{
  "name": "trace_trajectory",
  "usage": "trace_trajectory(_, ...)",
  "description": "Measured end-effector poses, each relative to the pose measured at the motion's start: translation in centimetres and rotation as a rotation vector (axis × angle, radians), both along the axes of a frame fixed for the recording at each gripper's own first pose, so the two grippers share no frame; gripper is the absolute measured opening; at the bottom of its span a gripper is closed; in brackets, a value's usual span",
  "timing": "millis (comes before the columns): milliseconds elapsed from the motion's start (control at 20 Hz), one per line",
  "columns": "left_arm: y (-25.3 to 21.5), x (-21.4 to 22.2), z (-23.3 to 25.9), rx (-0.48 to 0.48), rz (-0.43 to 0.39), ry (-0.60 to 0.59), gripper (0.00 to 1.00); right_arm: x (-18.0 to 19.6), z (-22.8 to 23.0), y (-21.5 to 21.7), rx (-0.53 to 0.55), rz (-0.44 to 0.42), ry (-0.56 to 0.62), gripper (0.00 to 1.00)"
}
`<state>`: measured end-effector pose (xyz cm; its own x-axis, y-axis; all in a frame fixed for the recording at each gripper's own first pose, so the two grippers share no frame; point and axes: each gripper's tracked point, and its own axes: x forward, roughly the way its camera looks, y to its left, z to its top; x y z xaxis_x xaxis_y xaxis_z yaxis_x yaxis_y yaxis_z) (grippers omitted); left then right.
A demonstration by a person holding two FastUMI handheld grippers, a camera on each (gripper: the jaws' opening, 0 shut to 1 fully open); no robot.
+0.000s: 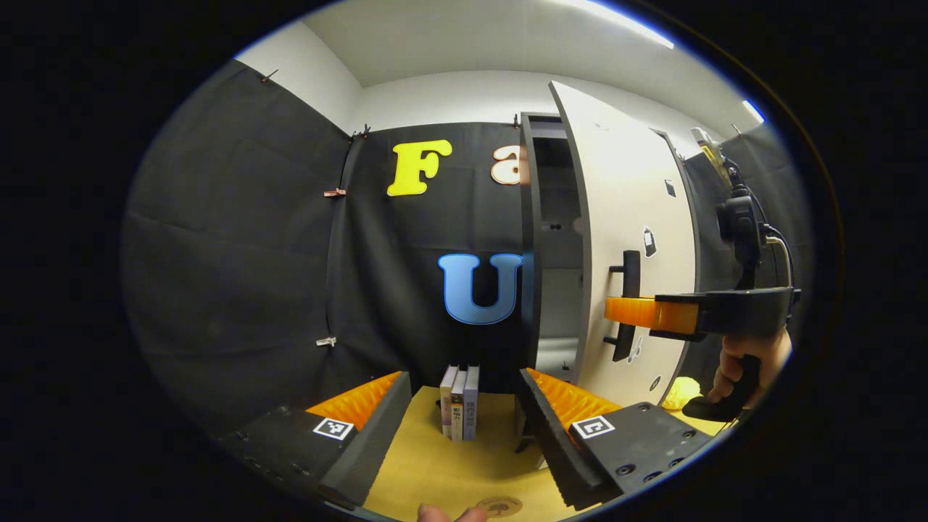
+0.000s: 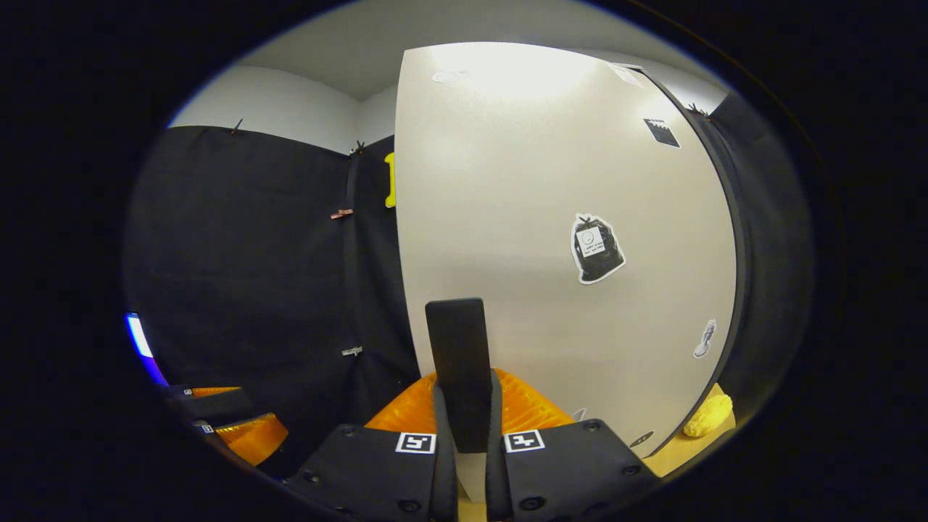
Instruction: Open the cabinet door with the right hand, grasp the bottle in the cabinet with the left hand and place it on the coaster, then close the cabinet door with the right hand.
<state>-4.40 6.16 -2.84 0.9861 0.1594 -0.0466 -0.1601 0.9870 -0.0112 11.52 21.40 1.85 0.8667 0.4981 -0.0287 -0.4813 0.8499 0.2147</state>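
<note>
Clamping the door handle (image 2: 457,366), right tongs (image 2: 464,406) should swing wide; left tongs (image 1: 464,417) wait, fingers apart.

Cream cabinet door (image 2: 522,217) w/ black handle (image 2: 458,370)

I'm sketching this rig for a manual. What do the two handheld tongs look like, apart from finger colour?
Left tongs: black blocky bodies, ridged finger faces, square black-and-white markers. Right tongs: the same markers and screw holes; the left gripper view shows their black pistol grip, top-mounted camera and cable.
</note>
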Motion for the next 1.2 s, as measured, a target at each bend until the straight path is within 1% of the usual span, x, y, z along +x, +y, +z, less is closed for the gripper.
trace_trajectory(300,-1.9,-1.1,0.1,0.000,-0.005,0.005,0.94,-0.4,-0.1,-1.2,0.019,0.014,0.007,0.19)
trace_trajectory(500,-2.9,-0.9,0.6,0.004,-0.020,-0.004,0.94,-0.6,-0.4,-2.1,0.040,0.003,0.018,0.19)
trace_trajectory(650,-4.0,-0.8,1.0,0.009,-0.043,-0.011,0.94,-0.8,-0.4,-2.8,0.047,-0.011,0.017,0.19)
trace_trajectory(750,-4.8,-0.4,1.1,0.013,-0.060,-0.013,0.93,-1.5,-0.2,-3.4,0.042,-0.017,0.022,0.19)
trace_trajectory(1050,-8.0,0.7,1.5,0.009,-0.129,-0.017,0.93,-2.0,-0.1,-4.6,0.024,-0.039,0.022,0.19)
trace_trajectory(1200,-9.6,1.3,1.8,0.016,-0.163,-0.022,0.93,-2.2,-0.1,-5.4,0.037,-0.065,0.033,0.19)
